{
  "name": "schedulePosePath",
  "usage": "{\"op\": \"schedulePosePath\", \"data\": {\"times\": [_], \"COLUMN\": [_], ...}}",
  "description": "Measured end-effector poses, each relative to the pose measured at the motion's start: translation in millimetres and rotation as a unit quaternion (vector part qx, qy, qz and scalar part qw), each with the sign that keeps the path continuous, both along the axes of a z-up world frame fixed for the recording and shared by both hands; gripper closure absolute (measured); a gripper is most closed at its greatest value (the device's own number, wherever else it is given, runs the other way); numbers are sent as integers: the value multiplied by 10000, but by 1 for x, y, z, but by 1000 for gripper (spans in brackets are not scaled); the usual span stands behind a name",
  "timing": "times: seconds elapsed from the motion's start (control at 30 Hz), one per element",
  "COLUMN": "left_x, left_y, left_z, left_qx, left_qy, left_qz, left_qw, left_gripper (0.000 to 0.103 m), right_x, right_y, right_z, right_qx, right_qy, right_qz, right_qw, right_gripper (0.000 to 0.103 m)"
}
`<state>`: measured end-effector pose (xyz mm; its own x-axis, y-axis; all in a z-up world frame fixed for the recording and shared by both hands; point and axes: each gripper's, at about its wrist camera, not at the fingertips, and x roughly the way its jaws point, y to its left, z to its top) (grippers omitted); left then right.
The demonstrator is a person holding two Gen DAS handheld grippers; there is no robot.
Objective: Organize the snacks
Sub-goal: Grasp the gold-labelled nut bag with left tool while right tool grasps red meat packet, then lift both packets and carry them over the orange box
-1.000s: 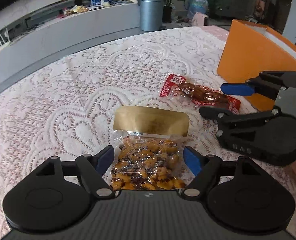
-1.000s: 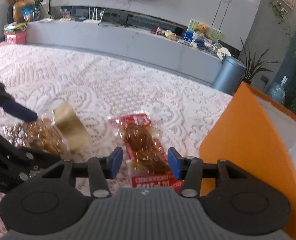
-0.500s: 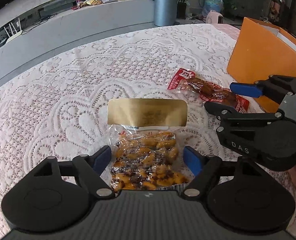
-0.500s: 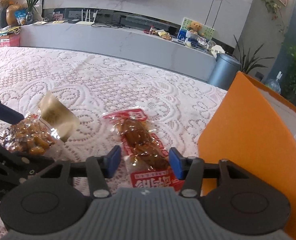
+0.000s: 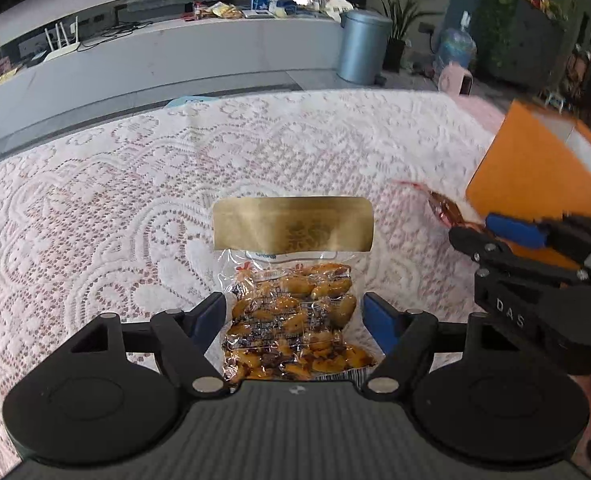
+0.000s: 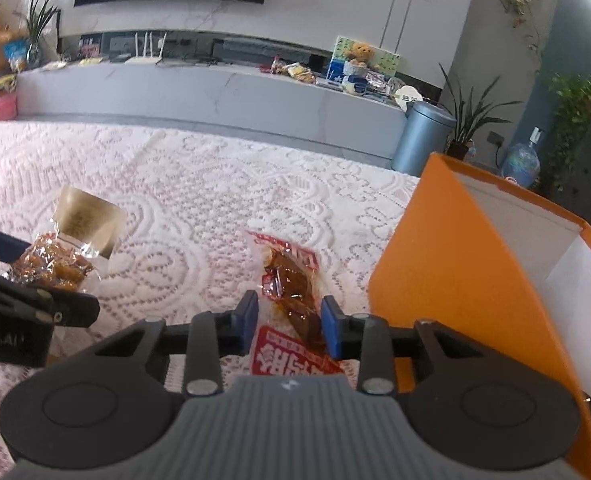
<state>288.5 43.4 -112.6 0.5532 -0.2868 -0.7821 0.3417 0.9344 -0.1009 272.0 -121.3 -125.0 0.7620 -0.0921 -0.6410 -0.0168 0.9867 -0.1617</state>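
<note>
A: Since a second ago your right gripper (image 6: 288, 322) has narrowed around the red snack packet (image 6: 291, 280), which now sits lifted and twisted between the blue pads instead of lying flat on the lace. Your left gripper (image 5: 293, 318) has barely shifted.

B: Right fingers, state?

A: Closing. The right pad (image 6: 331, 330) looks to be touching the dark contents of the packet; the left pad has a small gap. Not a firm pinch that I can confirm. The packet's printed red end runs back under your gripper body.

B: And the left?

A: Spread wide, closing slightly. The clear bag of yellow-brown snacks (image 5: 291, 320) lies between the pads, neither pad pressing on it. Its gold header (image 5: 293, 224) points away from you, flat on the lace-covered worktop (image 5: 95, 220).

B: Where is the box?

A: The orange box (image 6: 455, 260) stands at the right side of the worktop, just beside the red packet, its white inside showing at the top. From your left camera, your right gripper (image 5: 495, 236) sits in front of the box's lower face, the packet blurred just beyond its tips.

B: Bag to packet?

A: Apart, with bare lace between them.
</note>
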Motion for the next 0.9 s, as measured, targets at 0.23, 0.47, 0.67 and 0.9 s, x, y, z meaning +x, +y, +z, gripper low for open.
{"op": "schedulePosePath", "data": {"times": [0.23,0.47,0.67,0.9], "left_x": [-13,-32,-43,-35], "left_y": [-1,-11,-22,-13], "left_z": [17,16,11,1], "left_qx": [-286,-239,48,149], "left_qy": [150,499,354,423], "left_qz": [168,466,427,596], "left_qw": [9993,9974,9984,9972], "left_gripper": [20,24,24,24], "right_x": [-27,-61,-72,-68], "right_y": [-9,-32,-36,-47], "right_z": [29,40,19,-1], "right_qx": [850,2267,2272,3362], "right_qy": [-33,525,799,996], "right_qz": [-25,-213,-269,-544], "right_qw": [9964,9723,9702,9349], "right_gripper": [74,103,88,68]}}
